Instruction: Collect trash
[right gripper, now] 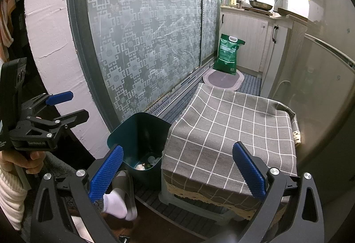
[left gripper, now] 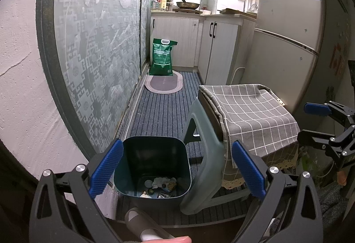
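Tools both spread wide, empty, above trash bin.

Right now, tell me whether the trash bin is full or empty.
Nearly empty: the trash bin shows only scattered scraps on its bottom; its walls are bare above.

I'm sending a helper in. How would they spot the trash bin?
Find the frosted patterned sliding door. At its foot, beside the stool under a grey checked cloth, stands the dark teal square plastic bin. It alone is open-topped, with scraps inside.
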`<state>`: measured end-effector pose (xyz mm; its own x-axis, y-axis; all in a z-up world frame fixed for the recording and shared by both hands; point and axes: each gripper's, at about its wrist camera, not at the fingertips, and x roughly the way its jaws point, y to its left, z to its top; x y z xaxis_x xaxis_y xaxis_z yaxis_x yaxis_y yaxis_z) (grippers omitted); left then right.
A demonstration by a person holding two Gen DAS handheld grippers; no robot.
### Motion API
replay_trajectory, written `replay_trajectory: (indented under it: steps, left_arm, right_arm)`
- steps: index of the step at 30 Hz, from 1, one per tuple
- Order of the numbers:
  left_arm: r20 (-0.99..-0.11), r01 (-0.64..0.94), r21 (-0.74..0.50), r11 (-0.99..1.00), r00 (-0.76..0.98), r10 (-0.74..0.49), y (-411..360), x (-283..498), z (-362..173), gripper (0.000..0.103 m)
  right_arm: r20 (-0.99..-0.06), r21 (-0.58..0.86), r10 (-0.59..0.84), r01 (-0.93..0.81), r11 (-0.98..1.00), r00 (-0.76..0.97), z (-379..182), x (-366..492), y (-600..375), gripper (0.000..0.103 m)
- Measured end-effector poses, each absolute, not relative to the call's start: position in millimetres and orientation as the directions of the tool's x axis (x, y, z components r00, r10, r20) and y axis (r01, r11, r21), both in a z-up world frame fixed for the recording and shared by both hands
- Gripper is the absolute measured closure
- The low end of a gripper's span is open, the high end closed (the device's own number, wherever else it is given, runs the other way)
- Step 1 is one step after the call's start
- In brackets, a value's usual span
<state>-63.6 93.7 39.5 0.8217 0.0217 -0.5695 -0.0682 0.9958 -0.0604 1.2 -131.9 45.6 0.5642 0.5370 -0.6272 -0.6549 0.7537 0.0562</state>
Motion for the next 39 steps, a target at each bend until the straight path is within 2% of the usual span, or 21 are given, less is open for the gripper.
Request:
replay_trajectory:
  steps: [39]
  left_arm:
    - [-0.574, -0.067, -0.06, 0.996, 0.818, 0.02, 96.3, -64.5, 38.5, 0.003]
  right_arm:
    - [-0.628, 0.053, 0.537, -0.657, 0.752, 0.563, 45.4, -0.2, -131.1, 0.003]
